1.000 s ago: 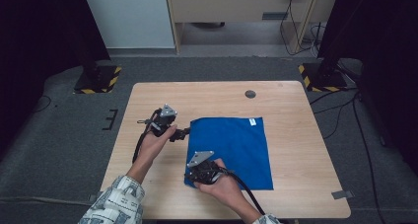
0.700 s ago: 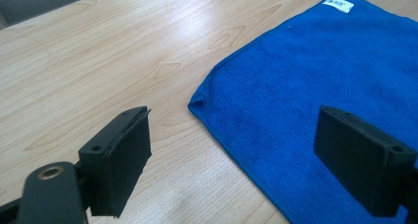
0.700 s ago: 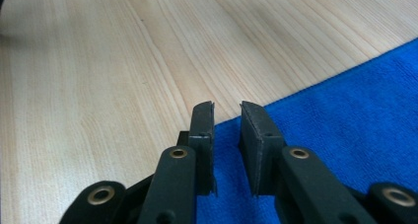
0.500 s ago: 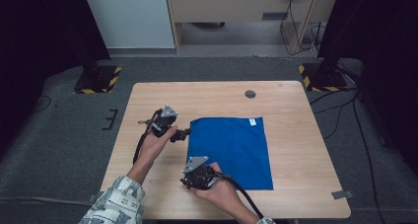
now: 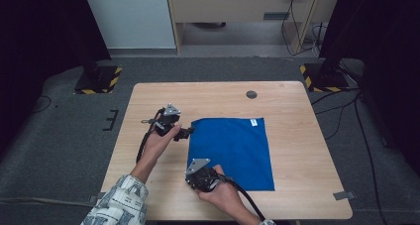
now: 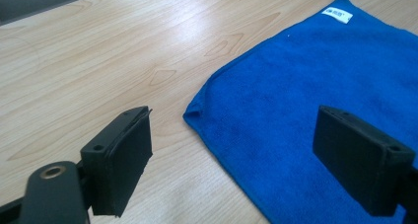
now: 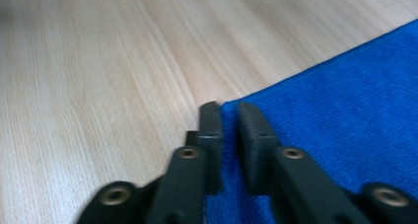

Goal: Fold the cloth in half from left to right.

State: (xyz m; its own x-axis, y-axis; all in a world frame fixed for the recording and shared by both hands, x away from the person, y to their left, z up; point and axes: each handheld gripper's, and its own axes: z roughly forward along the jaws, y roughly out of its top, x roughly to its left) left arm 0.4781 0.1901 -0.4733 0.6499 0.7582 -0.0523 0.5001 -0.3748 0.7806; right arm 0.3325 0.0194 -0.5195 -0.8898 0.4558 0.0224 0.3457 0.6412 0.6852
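I found the blue cloth (image 5: 232, 153) flat on the worktop (image 5: 307, 136). My right tool (image 7: 229, 110) had just closed, pinching its near-left corner for lifting; left tool (image 6: 246, 140) stood apart, straddling the far-left corner.

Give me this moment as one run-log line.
blue cloth: flat on table | right gripper: jaws just closed on near-left corner | left gripper: jaws open, straddling far-left corner

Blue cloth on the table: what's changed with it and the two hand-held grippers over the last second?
The right gripper slid to the near left corner of the blue cloth, and its jaws have just been closing and now pinch that corner. The left gripper stayed open at the far left corner, and the cloth lies flat as before.
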